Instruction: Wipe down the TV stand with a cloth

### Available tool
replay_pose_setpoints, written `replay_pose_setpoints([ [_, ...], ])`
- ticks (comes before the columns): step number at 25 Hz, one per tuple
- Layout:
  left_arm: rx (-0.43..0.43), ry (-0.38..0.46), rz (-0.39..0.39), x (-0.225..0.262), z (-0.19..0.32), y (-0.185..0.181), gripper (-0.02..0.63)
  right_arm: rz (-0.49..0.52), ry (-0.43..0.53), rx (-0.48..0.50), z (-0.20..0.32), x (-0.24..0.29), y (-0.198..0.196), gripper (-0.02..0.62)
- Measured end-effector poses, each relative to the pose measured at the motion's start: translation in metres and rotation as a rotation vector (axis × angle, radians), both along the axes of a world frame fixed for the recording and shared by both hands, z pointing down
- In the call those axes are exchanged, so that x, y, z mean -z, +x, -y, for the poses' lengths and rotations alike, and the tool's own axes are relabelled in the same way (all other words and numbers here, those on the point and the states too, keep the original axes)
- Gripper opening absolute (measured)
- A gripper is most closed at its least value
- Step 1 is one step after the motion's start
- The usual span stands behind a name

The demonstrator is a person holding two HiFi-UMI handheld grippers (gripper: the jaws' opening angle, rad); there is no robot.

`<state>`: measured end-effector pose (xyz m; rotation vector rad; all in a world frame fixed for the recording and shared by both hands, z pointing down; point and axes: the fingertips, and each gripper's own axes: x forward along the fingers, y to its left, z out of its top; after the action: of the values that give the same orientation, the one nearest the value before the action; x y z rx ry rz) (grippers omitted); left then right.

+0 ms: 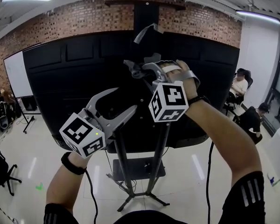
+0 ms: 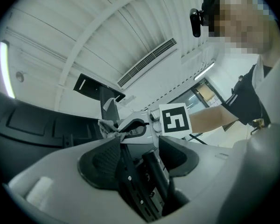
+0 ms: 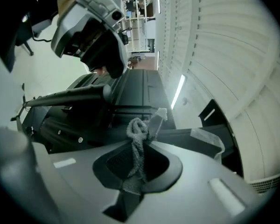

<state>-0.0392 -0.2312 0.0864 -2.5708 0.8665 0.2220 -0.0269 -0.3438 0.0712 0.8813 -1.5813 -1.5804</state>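
Right claw [image 3: 139, 167] is pinching a grey cloth [image 3: 137, 130] up near the TV's back [image 1: 60, 78]; left claw [image 2: 139, 155] is spread, stand post [image 2: 151, 176] between.

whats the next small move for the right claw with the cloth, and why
Probably lower the right claw and press its cloth onto the stand's upright post. The claw is shut on the cloth but raised by the screen's black back, and the left claw sits open around that post.
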Motion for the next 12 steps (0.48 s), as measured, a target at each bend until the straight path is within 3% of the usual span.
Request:
replay_pose_setpoints([
  [12,0.032,-0.042,0.015,-0.06,0.001,-0.01,0.284,-0.193,0.077,-0.124,0.003,-0.076,-0.006,0.035],
])
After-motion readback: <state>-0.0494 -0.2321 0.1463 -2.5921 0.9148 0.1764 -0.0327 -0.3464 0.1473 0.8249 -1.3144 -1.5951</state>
